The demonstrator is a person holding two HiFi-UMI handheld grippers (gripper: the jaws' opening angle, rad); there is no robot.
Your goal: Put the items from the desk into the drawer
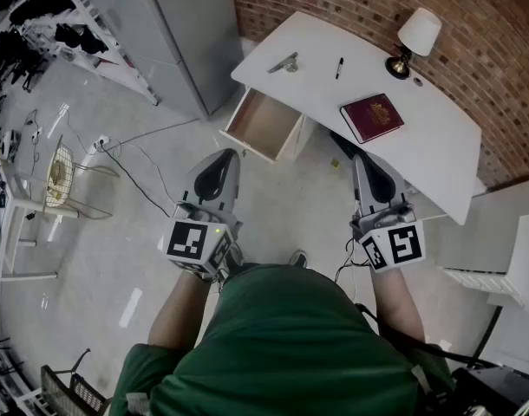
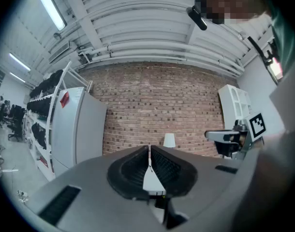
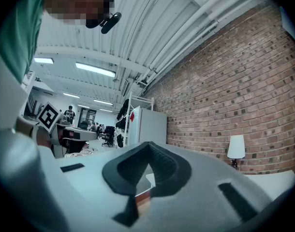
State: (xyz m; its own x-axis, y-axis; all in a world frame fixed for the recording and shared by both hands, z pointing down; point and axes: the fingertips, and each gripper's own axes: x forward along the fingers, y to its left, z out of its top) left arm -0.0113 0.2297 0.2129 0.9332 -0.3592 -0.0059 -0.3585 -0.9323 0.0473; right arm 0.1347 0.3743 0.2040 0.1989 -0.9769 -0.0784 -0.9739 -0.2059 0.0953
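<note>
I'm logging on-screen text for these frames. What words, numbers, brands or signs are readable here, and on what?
No text reads clearly in any view.
Red book on the white desk: gold cover print, too small to read.
Marker cubes on the left gripper and right gripper: black-and-white square patterns, no letters.
Red tag on the cabinet: blurred, unreadable.

Book (image 1: 372,117) and pen (image 1: 339,68) on desk (image 1: 438,146)
</note>
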